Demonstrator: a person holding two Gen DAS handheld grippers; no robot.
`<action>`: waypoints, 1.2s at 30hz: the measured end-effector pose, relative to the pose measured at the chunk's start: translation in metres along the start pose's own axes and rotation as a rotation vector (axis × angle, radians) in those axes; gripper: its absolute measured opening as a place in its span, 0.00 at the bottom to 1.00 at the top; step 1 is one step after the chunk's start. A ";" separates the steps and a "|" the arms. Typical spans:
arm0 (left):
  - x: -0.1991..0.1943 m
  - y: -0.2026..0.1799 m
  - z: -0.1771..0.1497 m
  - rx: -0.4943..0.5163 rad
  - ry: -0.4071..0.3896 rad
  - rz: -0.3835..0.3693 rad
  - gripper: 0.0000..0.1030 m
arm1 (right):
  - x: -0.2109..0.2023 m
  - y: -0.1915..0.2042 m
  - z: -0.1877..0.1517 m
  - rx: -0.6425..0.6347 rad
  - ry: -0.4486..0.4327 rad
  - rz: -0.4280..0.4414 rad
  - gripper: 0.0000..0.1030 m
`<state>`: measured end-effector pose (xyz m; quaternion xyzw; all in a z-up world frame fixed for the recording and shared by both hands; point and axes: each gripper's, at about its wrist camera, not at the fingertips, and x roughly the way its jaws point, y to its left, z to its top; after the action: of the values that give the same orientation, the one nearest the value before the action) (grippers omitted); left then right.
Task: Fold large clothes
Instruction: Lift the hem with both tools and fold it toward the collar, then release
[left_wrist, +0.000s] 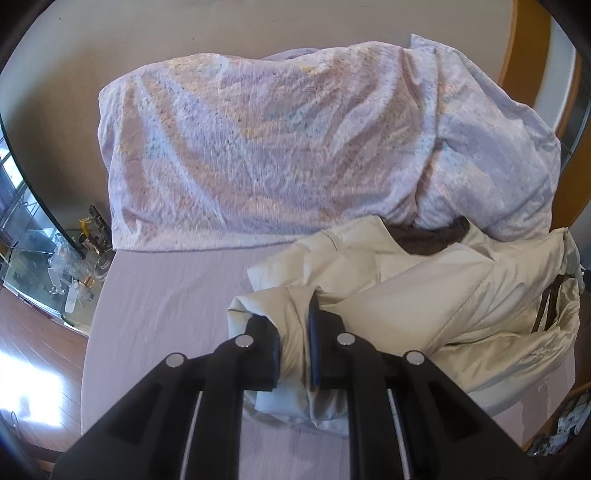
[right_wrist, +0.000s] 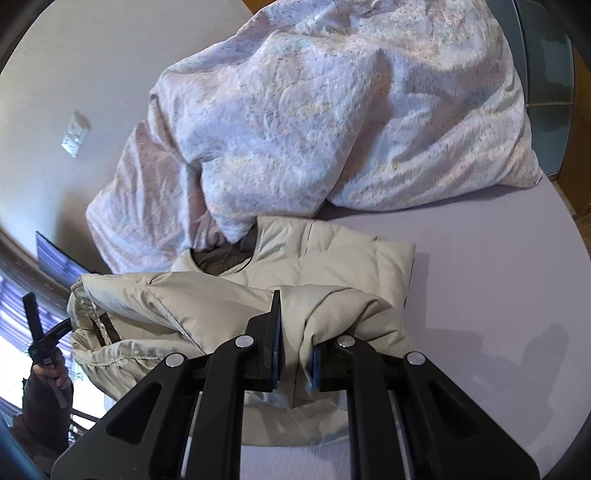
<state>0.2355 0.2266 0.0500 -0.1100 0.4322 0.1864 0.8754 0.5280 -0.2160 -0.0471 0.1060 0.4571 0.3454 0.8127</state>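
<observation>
Cream quilted puffer jacket (right_wrist: 332, 266), brown-lined, crumpled on smooth lilac bed sheet (right_wrist: 480, 295) before rumpled floral duvet (left_wrist: 258, 147). Left gripper (left_wrist: 295, 321) and right gripper (right_wrist: 295, 325) each clamped on bunched jacket fabric.

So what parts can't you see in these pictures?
- Jacket bottom end: both views, hidden behind the tools' black arms.
- Jacket's inside: both views, folded over itself.
- Bed under the duvet: covered.
- Bits on the floor: left view, too small and blurred.
</observation>
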 end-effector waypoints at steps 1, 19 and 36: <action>0.002 0.000 0.006 -0.006 -0.003 -0.001 0.12 | 0.003 0.001 0.005 0.000 -0.004 -0.015 0.12; 0.075 0.007 0.068 -0.108 -0.003 0.046 0.13 | 0.083 0.001 0.067 0.048 -0.008 -0.178 0.12; 0.153 0.016 0.068 -0.203 0.113 0.046 0.28 | 0.167 -0.047 0.080 0.322 0.198 -0.188 0.21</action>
<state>0.3628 0.3007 -0.0319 -0.1983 0.4623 0.2426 0.8295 0.6722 -0.1292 -0.1372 0.1568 0.5920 0.1996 0.7649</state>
